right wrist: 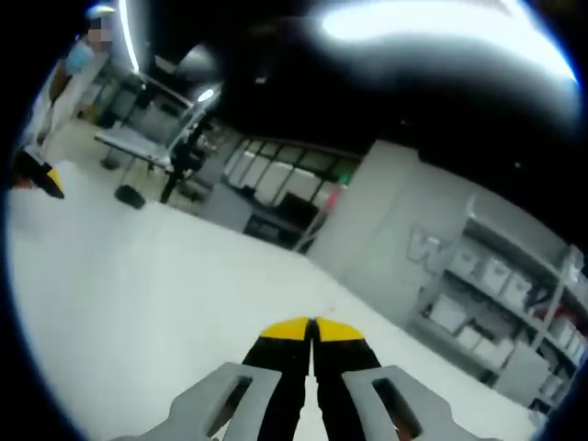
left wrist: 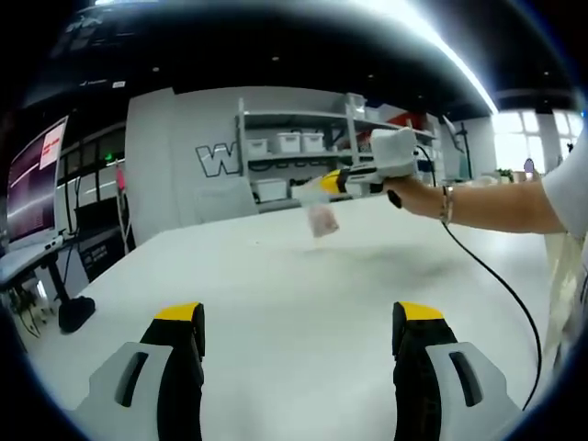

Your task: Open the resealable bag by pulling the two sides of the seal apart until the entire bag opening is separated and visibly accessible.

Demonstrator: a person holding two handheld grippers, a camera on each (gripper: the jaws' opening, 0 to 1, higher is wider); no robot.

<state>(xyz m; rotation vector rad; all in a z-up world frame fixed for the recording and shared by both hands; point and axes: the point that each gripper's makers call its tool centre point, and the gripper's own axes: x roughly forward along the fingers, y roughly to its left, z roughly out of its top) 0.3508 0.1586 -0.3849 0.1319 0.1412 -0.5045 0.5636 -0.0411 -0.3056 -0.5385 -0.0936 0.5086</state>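
Right gripper clamped on small bag, lifted above white table; left gripper jaws apart, shelving far behind.

Left gripper view looked low and level across the white table toward the far shelving, right gripper view sat close above the table, rolled sideways, both shared tabletop and shelving.

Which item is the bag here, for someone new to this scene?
Look over the white table toward the shelving. The right gripper is held above the table, and the bag hangs from its tip: small, pinkish, translucent, the one item dangling in mid-air.
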